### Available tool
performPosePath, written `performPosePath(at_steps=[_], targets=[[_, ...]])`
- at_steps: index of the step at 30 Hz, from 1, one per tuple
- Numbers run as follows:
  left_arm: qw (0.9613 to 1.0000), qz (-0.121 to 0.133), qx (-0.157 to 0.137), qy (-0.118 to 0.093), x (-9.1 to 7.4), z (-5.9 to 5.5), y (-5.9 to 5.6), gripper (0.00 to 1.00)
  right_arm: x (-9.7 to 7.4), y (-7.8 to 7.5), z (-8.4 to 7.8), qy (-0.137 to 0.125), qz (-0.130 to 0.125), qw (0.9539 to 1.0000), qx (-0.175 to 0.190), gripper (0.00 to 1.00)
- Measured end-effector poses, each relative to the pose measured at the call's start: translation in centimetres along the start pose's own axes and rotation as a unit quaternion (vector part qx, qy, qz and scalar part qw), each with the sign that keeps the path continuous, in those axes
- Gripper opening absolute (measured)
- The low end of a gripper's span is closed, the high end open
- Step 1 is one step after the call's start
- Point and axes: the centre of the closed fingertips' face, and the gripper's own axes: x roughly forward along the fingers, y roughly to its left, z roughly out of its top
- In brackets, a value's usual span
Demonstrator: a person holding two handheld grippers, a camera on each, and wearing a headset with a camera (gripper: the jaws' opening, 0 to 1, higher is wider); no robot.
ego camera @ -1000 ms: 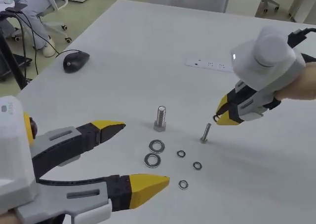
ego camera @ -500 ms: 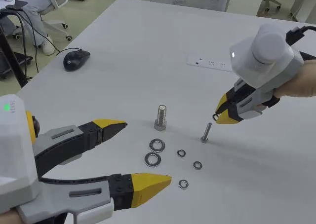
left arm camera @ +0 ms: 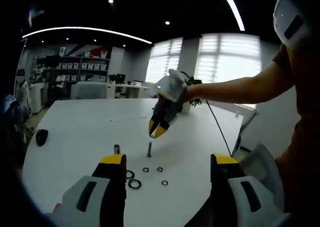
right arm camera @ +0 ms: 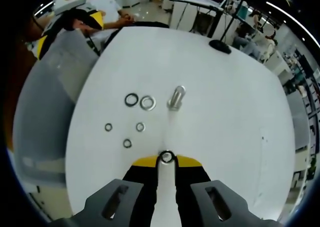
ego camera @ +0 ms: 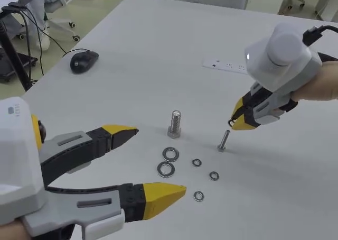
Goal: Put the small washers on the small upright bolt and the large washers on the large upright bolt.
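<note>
While the small washer [right arm camera: 167, 153] sits pinched between the right gripper [right arm camera: 167, 162]'s tips, close above the small bolt [ego camera: 224, 140], part of it is hidden by them — five loose washers [ego camera: 159, 169] lie near the large bolt [ego camera: 175, 124]; the left gripper [ego camera: 158, 159] gapes wide, empty.

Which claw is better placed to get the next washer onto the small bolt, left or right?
Right. The right claw is shut on a small washer and hangs just above the small bolt. The left claw is open and empty, nearer the large washers.
</note>
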Motion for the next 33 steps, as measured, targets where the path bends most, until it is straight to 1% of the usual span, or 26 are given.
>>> performPosePath(at_steps=[6, 13, 19, 24, 29, 33], targets=[[1.0, 0.004, -0.001, 0.001, -0.1, -0.1, 0.3, 0.68, 0.7, 0.2, 0.0, 0.008, 0.007, 0.9999, -0.005, 0.12], [1.0, 0.007, -0.003, -0.001, -0.1, -0.1, 0.6, 0.68, 1.5, 0.1, -0.5, 0.016, 0.011, 0.9998, -0.008, 0.12], [0.9999, 0.008, -0.006, 0.0, 0.0, -0.2, 0.6, 0.68, 1.6, 0.2, -0.6, 0.018, 0.012, 0.9997, -0.011, 0.12], [0.9999, 0.009, -0.006, -0.001, 0.0, -0.2, 0.6, 0.68, 1.9, 0.4, -1.0, 0.028, 0.016, 0.9994, -0.012, 0.12], [0.9999, 0.011, -0.007, -0.002, -0.1, -0.2, 0.8, 0.68, 2.1, 0.4, -0.7, 0.027, 0.016, 0.9994, -0.013, 0.12], [0.9999, 0.012, -0.008, -0.002, -0.1, -0.2, 0.8, 0.68, 2.5, 0.7, -1.0, 0.036, 0.019, 0.999, -0.02, 0.12]])
